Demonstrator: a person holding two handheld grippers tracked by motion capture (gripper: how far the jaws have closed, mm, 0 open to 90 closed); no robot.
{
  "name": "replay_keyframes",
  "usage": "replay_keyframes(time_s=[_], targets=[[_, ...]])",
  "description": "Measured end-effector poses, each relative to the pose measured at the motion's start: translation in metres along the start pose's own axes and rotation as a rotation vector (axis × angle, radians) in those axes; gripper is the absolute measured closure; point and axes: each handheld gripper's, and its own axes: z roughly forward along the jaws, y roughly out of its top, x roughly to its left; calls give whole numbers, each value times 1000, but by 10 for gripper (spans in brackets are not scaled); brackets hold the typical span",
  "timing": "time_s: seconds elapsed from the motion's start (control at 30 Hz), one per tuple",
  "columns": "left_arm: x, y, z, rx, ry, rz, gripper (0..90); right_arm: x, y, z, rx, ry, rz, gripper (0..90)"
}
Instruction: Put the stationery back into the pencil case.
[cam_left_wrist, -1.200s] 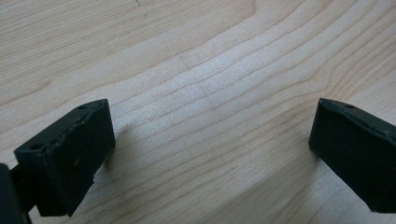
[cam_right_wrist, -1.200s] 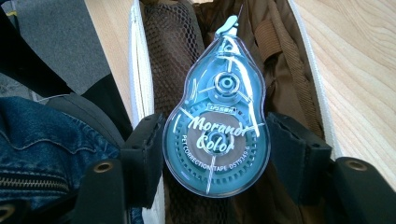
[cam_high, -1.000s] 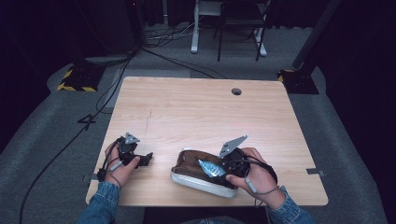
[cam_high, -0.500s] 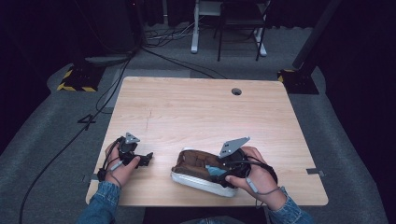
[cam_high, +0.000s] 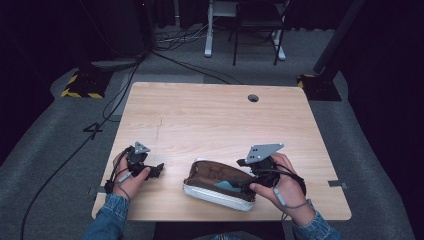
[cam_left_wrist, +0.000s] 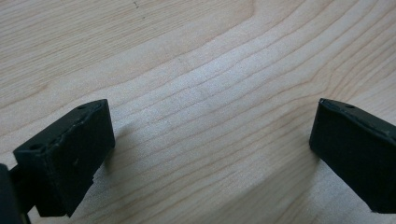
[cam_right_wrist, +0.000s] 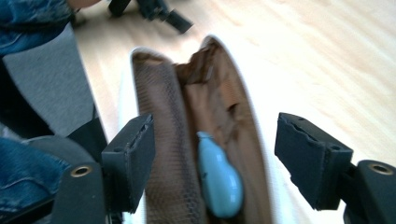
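The pouch (cam_high: 220, 186) lies open near the front edge of the table (cam_high: 215, 120), its white outer shell below and brown lining facing up. A light-blue item (cam_right_wrist: 219, 179) rests inside, in the fold between the mesh pocket (cam_right_wrist: 163, 154) and the brown lining.

The right gripper (cam_high: 246, 186) sits at the pouch's right end. Its jaws have just been opening and now stand wide, one to each side of the opening, pressing on nothing; the blue item lies loose below and between them.

Handling, as judged: the pouch is soft and light and will sag or fold if lifted by one wall. Grip the stiffer white rim, not the lining. The blue item looks smooth, rounded and small; it may slip, so grip across its widest part.

Farther left, the left gripper (cam_high: 156, 169) rests on bare wood, well apart from the pouch, jaws spread and empty.
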Motion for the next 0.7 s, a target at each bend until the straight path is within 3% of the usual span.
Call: replay_keyframes(time_s=[0.4, 0.7], targets=[[0, 0, 0, 1, 0, -4, 3, -32, -12, -29, -74, -149, 49, 242], [0, 1, 1, -1, 1, 1, 3, -54, -25, -41, -88, -219, 99, 223]])
